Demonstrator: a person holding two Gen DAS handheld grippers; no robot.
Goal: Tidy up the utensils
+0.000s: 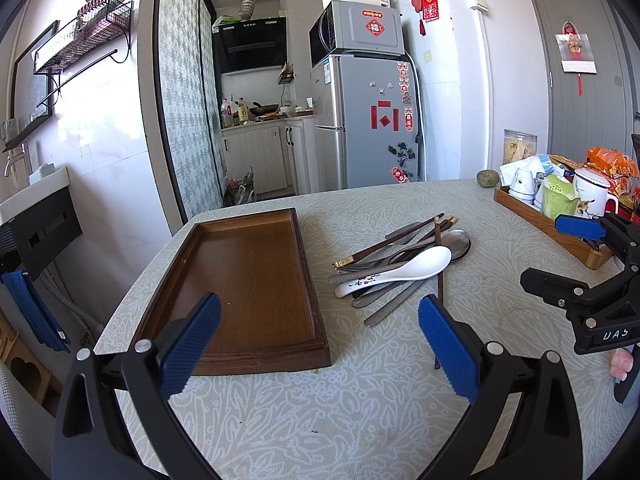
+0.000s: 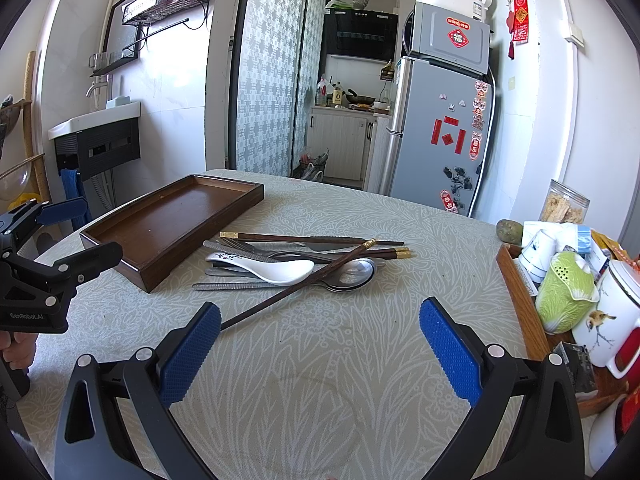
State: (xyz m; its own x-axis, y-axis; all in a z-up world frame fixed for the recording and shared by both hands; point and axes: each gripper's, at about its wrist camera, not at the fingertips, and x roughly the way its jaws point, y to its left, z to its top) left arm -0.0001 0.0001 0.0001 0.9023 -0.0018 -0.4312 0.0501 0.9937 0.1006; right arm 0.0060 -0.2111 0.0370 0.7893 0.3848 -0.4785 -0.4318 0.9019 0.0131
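Note:
A heap of utensils lies mid-table: a white ceramic spoon [image 1: 404, 268] [image 2: 268, 267], dark wooden chopsticks [image 1: 384, 244] [image 2: 296, 289], a metal spoon [image 1: 458, 242] [image 2: 356, 274], and forks and knives underneath. Left of the heap sits a bare brown wooden tray [image 1: 248, 280] [image 2: 168, 220]. My left gripper [image 1: 320, 340] hovers open over the tray's near right corner, nothing between its blue pads. My right gripper [image 2: 320, 340] is open too, just short of the heap, and shows from the side in the left wrist view [image 1: 560, 256]. The left gripper appears at the right wrist view's left edge [image 2: 76, 228].
A second wooden tray [image 1: 560, 232] [image 2: 520, 300] at the table's right holds cups, a green cabbage-shaped pot [image 2: 564, 292] and a white mug [image 2: 608, 324]. A round stone [image 1: 488, 178] and a clear jar [image 2: 564, 204] stand behind it. A fridge and kitchen lie beyond the table.

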